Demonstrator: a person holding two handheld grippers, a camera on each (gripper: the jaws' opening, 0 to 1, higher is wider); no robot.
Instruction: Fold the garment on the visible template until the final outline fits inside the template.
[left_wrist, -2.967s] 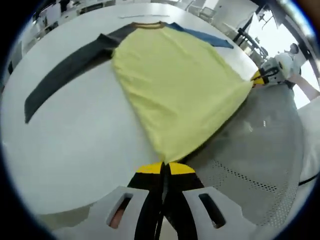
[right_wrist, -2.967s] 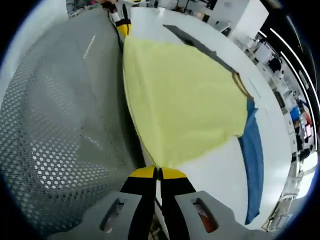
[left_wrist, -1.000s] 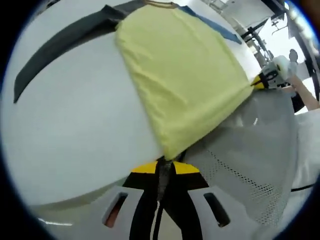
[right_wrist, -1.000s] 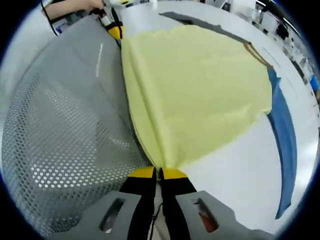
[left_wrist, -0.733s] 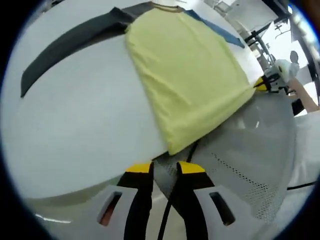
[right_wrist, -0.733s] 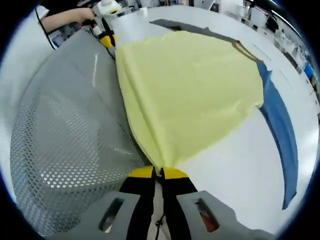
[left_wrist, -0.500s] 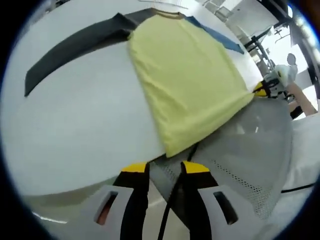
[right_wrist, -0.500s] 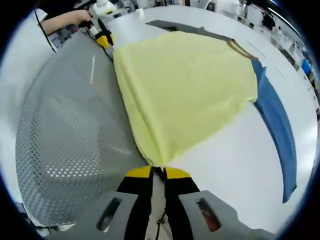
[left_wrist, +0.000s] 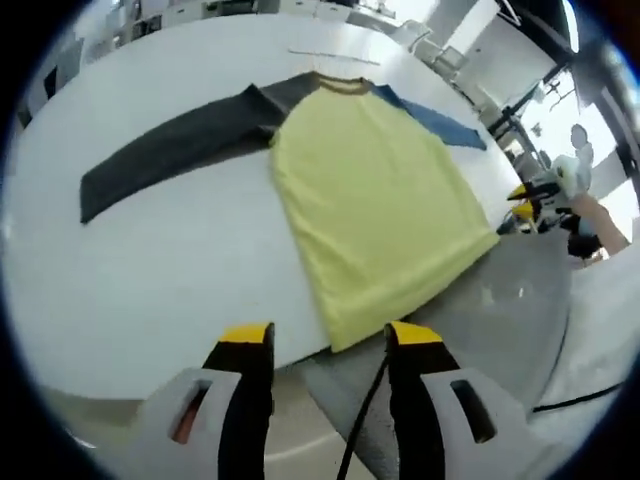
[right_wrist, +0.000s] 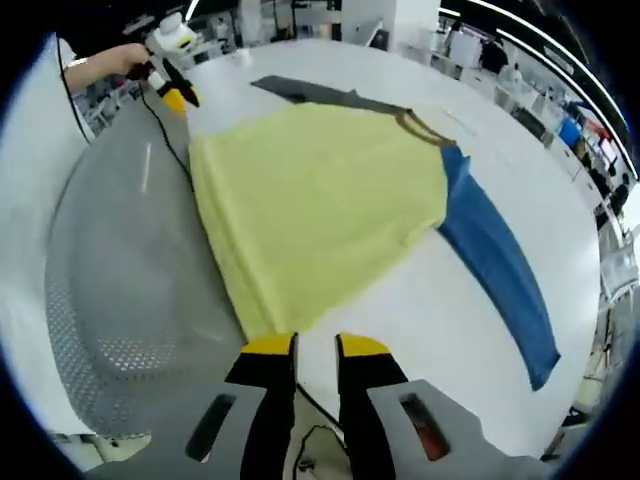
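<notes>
A yellow long-sleeved shirt with one dark grey sleeve and one blue sleeve (left_wrist: 375, 205) lies flat on the round white table (left_wrist: 130, 280), grey sleeve at the left of the left gripper view, hem at lower centre. The left gripper (left_wrist: 320, 345) has its jaws apart, the hem corner just above them. In the right gripper view the shirt (right_wrist: 310, 195) fills the centre; the right gripper (right_wrist: 315, 350) is parted just below the hem.
</notes>
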